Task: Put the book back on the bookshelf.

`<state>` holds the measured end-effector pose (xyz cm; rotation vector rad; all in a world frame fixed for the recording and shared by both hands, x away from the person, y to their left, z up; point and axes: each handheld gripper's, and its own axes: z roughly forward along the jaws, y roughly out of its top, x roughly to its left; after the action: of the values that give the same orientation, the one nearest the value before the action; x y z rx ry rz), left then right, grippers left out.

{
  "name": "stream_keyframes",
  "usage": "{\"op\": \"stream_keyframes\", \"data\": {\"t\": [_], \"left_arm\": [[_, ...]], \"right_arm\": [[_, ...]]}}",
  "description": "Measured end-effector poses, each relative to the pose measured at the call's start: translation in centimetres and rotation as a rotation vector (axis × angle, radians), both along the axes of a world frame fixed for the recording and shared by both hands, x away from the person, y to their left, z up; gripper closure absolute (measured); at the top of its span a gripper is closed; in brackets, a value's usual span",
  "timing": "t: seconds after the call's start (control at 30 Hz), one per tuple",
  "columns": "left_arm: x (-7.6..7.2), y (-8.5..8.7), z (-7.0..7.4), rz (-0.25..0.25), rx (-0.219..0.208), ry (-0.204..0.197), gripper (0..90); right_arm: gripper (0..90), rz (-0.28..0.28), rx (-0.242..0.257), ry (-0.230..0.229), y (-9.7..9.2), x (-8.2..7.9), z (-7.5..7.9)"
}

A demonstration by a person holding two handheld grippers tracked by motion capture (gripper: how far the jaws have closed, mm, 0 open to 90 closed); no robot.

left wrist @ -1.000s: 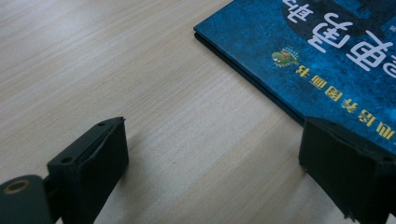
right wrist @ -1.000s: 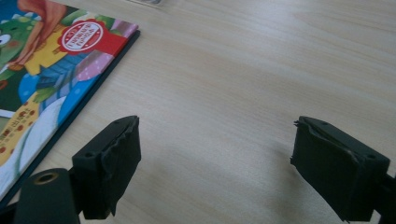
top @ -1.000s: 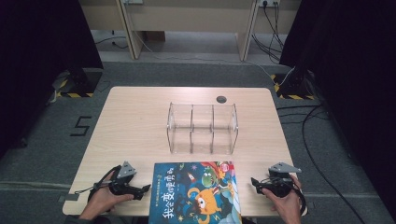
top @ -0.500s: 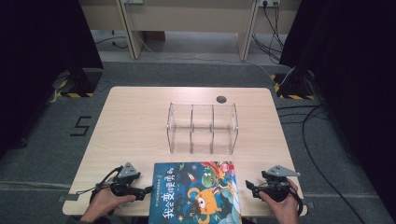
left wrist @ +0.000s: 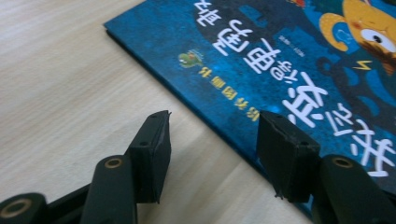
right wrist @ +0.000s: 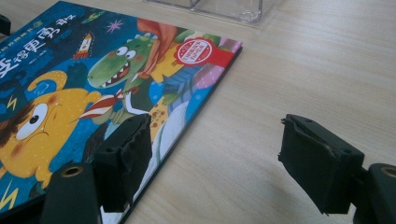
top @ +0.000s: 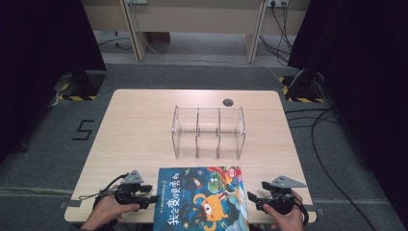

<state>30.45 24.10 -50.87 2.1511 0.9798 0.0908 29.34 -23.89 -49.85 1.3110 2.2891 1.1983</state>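
We see the picture book (top: 202,199) lying flat at the near edge of the worktop (top: 144,125), in front of the clear divided organizer (top: 209,132). The left hand-held gripper (top: 153,198) has just been closing, its jaws half apart astride the book's left edge without pressing. The right hand-held gripper (top: 251,197), also closing a little, is wide apart astride the right edge.

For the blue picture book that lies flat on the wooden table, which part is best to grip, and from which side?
Probably its two side edges. The blue picture book lies flat with its cover up, so only the thin edges offer a hold. The left gripper, whose jaws have just been closing, straddles the left edge; the right gripper, also closing, straddles the right edge. Come in low and level from each side.
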Motion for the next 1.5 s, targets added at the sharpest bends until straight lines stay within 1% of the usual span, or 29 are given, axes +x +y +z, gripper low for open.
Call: {"op": "stream_keyframes", "data": {"t": [0.07, 0.13, 0.2, 0.23, 0.3, 0.37, 0.47, 0.5, 0.53, 0.57, 0.6, 0.63, 0.67, 0.7, 0.73, 0.77, 0.8, 0.87, 0.9, 1.0, 1.03, 1.27, 1.3, 1.33, 1.37, 1.4, 1.43, 1.47, 1.5], "left_arm": [[-0.2, -0.4, -0.1, -0.011, -0.012, 0.015, 44.0], [-0.4, -1.0, -0.2, -0.031, -0.036, 0.028, 42.8], [-0.6, -1.2, -0.1, -0.03, -0.034, 0.031, 41.2], [-0.7, -1.4, -0.1, -0.027, -0.021, 0.024, 39.1], [-0.8, -1.6, -0.1, -0.027, -0.012, 0.016, 39.3], [-0.8, -1.7, 0.0, -0.029, -0.006, 0.018, 39.3], [-1.0, -2.0, 0.0, -0.035, -0.014, 0.031, 40.0], [-1.0, -2.5, 0.0, -0.039, -0.033, 0.043, 40.1], [-1.0, -2.5, 0.0, -0.039, -0.033, 0.043, 39.9], [-1.1, -3.2, -0.1, -0.05, -0.039, 0.038, 39.5], [-1.2, -3.6, -0.1, -0.057, -0.035, 0.033, 39.4], [-1.2, -3.6, -0.1, -0.057, -0.035, 0.033, 39.5], [-1.3, -4.2, -0.1, -0.068, -0.033, 0.03, 39.5], [-1.4, -4.8, -0.1, -0.077, -0.038, 0.029, 40.0], [-1.4, -4.8, -0.1, -0.077, -0.038, 0.029, 40.9], [-1.4, -5.2, -0.2, -0.083, -0.047, 0.026, 40.9], [-1.4, -5.7, -0.3, -0.087, -0.05, 0.019, 42.2], [-1.4, -5.9, -0.3, -0.089, -0.052, 0.018, 42.2], [-1.5, -6.3, -0.3, -0.095, -0.052, 0.01, 42.2], [-1.6, -6.6, -0.3, -0.097, -0.049, 0.006, 42.0], [-1.6, -6.8, -0.3, -0.094, -0.047, 0.002, 41.8], [-1.4, -7.3, -0.4, -0.092, -0.055, 0.006, 40.2], [-1.4, -7.3, -0.4, -0.09, -0.059, 0.01, 39.8], [-1.4, -7.3, -0.4, -0.089, -0.061, 0.012, 39.8], [-1.3, -7.4, -0.4, -0.089, -0.06, 0.011, 39.7], [-1.3, -7.4, -0.4, -0.09, -0.06, 0.01, 39.7], [-1.3, -7.3, -0.4, -0.086, -0.068, 0.017, 40.2], [-1.3, -7.3, -0.4, -0.086, -0.068, 0.017, 40.4], [-1.2, -7.2, -0.4, -0.078, -0.082, 0.025, 41.1]], "right_arm": [[26.2, 0.003, -0.003, 0.003, 0.0, 0.0, -0.1], [28.0, 0.009, 0.0, 0.002, 0.1, -0.1, -0.1], [28.1, 0.012, -0.001, -0.002, 0.1, -0.1, 0.0], [28.2, 0.014, -0.002, 0.004, 0.2, -0.2, -0.1], [28.8, 0.02, 0.007, 0.012, 0.2, -0.3, -0.2], [29.4, 0.02, 0.012, 0.016, 0.3, -0.4, -0.2], [30.8, 0.029, 0.008, 0.01, 0.3, -0.5, -0.1], [31.3, 0.033, 0.012, 0.021, 0.3, -0.4, -0.3], [31.3, 0.033, 0.012, 0.021, 0.3, -0.4, -0.3], [33.1, 0.038, 0.025, 0.038, 0.2, -0.3, -0.5], [33.7, 0.039, 0.026, 0.04, 0.2, -0.3, -0.5], [33.7, 0.039, 0.026, 0.04, 0.2, -0.3, -0.5], [33.7, 0.041, 0.02, 0.039, 0.3, -0.3, -0.6], [34.7, 0.043, 0.016, 0.04, 0.3, -0.3, -0.5], [34.7, 0.043, 0.016, 0.04, 0.3, -0.3, -0.5], [35.0, 0.043, 0.012, 0.041, 0.2, -0.3, -0.6], [35.4, 0.034, 0.012, 0.053, 0.1, -0.2, -0.8], [34.6, 0.019, 0.028, 0.068, -0.1, -0.2, -0.9], [34.6, 0.013, 0.027, 0.067, -0.2, -0.1, -0.9], [35.3, -0.001, 0.029, 0.073, -0.5, 0.1, -1.0], [34.9, -0.014, 0.042, 0.09, -0.8, 0.2, -1.2], [33.2, -0.039, 0.052, 0.102, -1.0, 0.3, -1.4], [33.1, -0.049, 0.078, 0.108, -1.3, 0.4, -1.5], [33.1, -0.049, 0.078, 0.108, -1.3, 0.4, -1.5], [33.1, -0.055, 0.099, 0.115, -1.4, 0.4, -1.5], [33.0, -0.078, 0.145, 0.134, -1.6, 0.4, -1.6], [33.0, -0.123, 0.234, 0.17, -2.1, 0.5, -1.8], [33.0, -0.123, 0.234, 0.17, -2.1, 0.5, -1.8], [33.2, -0.149, 0.294, 0.193, -2.4, 0.5, -1.9]]}}
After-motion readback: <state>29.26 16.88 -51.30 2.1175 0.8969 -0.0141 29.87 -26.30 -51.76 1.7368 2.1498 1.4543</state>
